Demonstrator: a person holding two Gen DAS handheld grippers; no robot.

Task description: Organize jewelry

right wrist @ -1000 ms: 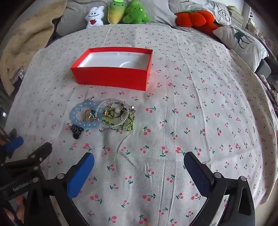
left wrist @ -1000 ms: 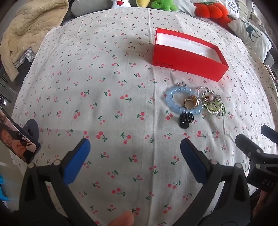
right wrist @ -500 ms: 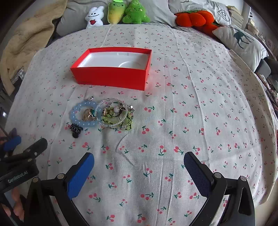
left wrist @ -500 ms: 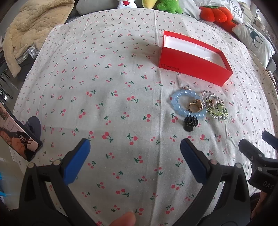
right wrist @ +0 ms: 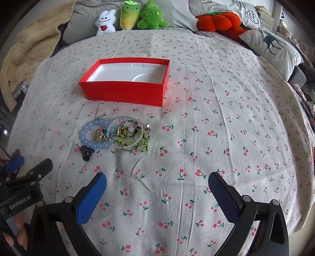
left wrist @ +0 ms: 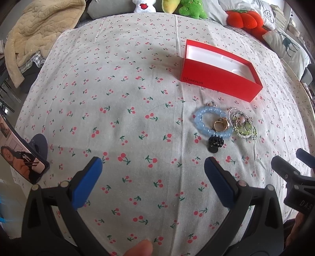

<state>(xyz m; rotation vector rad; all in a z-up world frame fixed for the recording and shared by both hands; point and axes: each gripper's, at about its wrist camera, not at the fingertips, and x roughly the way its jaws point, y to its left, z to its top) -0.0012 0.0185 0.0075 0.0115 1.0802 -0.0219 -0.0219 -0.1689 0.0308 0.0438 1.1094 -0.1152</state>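
I hold both the left gripper [left wrist: 153,164] and the right gripper [right wrist: 157,180] spread wide and empty above the cherry-print cloth [right wrist: 216,118]. The jewelry pile [right wrist: 116,134] lies near the open red box [right wrist: 126,92], just on its near side, with a black hair claw [right wrist: 86,152] beside the blue bead bracelet [right wrist: 94,134].

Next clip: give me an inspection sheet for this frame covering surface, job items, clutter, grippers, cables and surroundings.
Surface: cherry-print sheet on a bed, lightly creased.
Job items: red box open and empty; blue bead bracelet ringing gold rings; green and clear beaded bracelets piled beside it, touching; black hair claw just in front.
Clutter: phone at the sheet's left edge.
Grippers: left gripper and right gripper both open, empty, short of the jewelry.
Cables: nothing seen.
Surroundings: plush toys, orange pumpkin cushion, deer pillow, beige blanket.
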